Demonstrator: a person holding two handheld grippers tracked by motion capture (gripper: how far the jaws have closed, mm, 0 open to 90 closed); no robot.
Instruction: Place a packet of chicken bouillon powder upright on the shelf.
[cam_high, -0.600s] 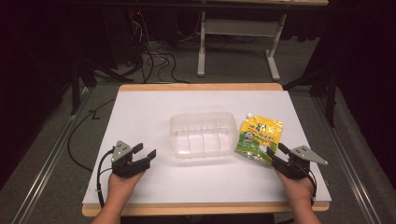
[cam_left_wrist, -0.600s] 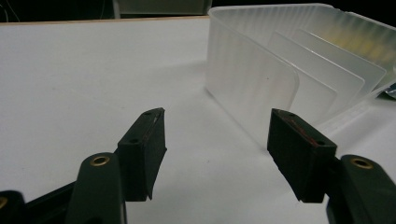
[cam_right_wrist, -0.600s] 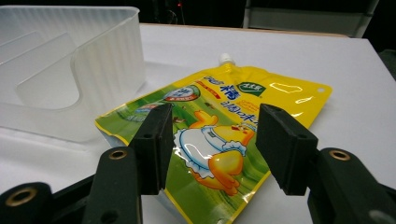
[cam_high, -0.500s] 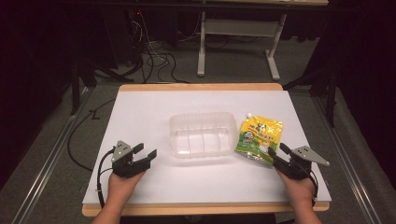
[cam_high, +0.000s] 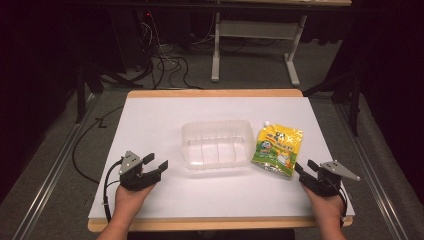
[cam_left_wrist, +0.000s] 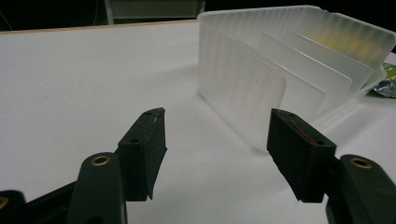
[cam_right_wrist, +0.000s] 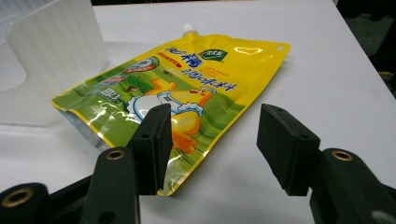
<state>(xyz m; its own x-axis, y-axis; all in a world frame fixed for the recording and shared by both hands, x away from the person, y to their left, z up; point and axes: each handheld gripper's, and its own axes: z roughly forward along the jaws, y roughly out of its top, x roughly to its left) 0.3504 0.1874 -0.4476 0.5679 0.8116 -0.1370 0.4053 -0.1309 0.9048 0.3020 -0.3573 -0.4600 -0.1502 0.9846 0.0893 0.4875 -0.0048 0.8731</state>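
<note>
Where cables trail, dim floor (cam_high: 165, 70), white table (cam_high: 150, 125)

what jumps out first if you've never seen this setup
The bright yellow and green pouch stands out first, lying flat on the white table just right of centre. Beside it, mid-table, sits a clear plastic container with dividers inside. Near the front edge, the left gripper and right gripper both sit open, the right one close to the pouch.

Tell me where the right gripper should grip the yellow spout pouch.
Probably the near bottom corner of the yellow spout pouch, reached low from the person's side. It lies flat on the white table, and the open right gripper already faces that edge.
</note>
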